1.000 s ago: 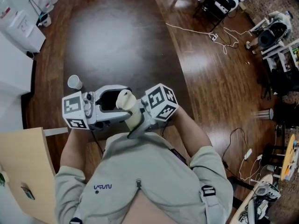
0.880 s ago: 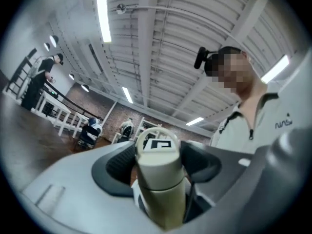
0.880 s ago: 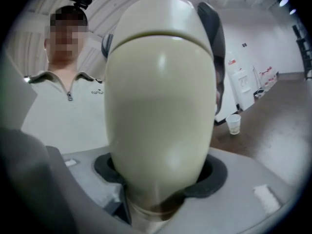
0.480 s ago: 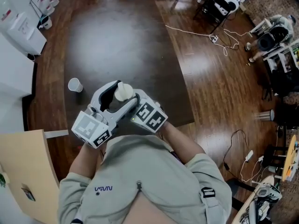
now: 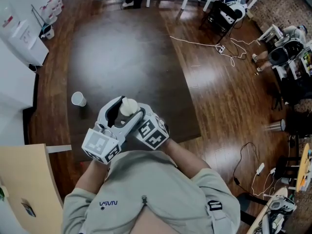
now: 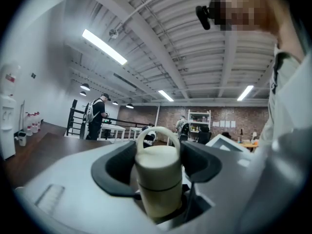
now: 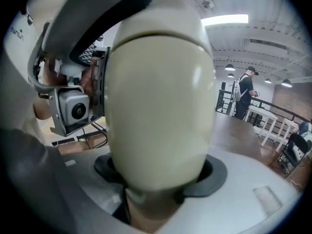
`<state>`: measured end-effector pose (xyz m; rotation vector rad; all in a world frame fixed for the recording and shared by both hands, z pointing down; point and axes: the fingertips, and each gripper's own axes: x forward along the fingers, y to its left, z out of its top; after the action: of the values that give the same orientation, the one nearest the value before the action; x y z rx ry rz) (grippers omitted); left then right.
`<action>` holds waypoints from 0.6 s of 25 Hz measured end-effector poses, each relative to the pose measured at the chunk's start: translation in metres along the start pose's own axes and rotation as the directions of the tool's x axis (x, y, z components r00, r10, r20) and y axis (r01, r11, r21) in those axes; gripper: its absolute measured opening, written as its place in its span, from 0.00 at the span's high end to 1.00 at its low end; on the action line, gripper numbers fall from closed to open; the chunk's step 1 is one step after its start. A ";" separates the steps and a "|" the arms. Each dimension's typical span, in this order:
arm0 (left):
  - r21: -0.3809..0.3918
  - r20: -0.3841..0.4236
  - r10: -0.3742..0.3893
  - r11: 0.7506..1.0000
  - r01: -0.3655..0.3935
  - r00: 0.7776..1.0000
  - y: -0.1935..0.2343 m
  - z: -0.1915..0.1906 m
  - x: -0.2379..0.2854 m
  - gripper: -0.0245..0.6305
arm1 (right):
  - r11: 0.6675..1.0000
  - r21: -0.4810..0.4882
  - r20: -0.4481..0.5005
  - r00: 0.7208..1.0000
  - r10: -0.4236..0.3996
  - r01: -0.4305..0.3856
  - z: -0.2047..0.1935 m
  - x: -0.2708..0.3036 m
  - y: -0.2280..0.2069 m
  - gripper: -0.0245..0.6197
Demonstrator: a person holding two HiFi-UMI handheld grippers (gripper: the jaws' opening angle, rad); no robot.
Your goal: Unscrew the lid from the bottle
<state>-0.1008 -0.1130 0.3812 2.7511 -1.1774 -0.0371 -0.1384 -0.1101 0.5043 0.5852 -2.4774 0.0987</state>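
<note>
Bottle (image 5: 127, 106), lid (image 6: 157, 152) on, gripped by left tongs (image 5: 120, 112) and right tongs (image 5: 133, 118).

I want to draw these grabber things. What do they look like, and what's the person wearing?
Both the left gripper and right gripper are chunky pale grey shells with dark curved fingers. Each carries a white cube printed with black square markers. The person wears a pale grey-green sweatshirt.

The floor (image 5: 122, 48) is looked down on steeply from high above in the head view. The bottle (image 5: 128, 106) is looked at from very near in both gripper views (nearest in the right) and is seen in all three.
</note>
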 end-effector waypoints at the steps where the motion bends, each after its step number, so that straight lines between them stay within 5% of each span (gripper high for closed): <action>1: -0.004 -0.002 -0.015 1.000 0.015 1.000 -0.002 0.000 0.000 0.50 | 1.000 -0.003 0.000 1.000 0.009 -0.009 0.000 -0.001 0.002 0.50; 6: -0.035 0.041 -0.156 0.987 0.157 0.987 -0.018 0.016 -0.003 0.46 | 0.989 -0.018 0.018 0.989 0.145 -0.145 0.004 -0.011 0.017 0.50; 9: -0.084 0.070 -0.262 0.960 0.267 0.963 -0.024 0.024 -0.010 0.45 | 0.951 -0.023 0.046 0.950 0.310 -0.309 0.009 -0.021 0.034 0.50; 12: -0.142 0.089 -0.369 0.915 0.379 0.925 -0.029 0.027 -0.020 0.44 | 0.856 -0.039 0.060 0.854 0.517 -0.516 0.013 -0.038 0.058 0.50; 15: -0.198 0.127 -0.485 0.842 0.501 0.865 -0.038 0.031 -0.029 0.44 | 0.721 -0.035 0.065 0.718 0.693 -0.692 0.017 -0.061 0.082 0.50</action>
<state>-0.0961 -0.0699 0.3439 2.7789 -0.4057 -0.3099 -0.1380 -0.0159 0.4605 -0.3968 -2.6352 0.3634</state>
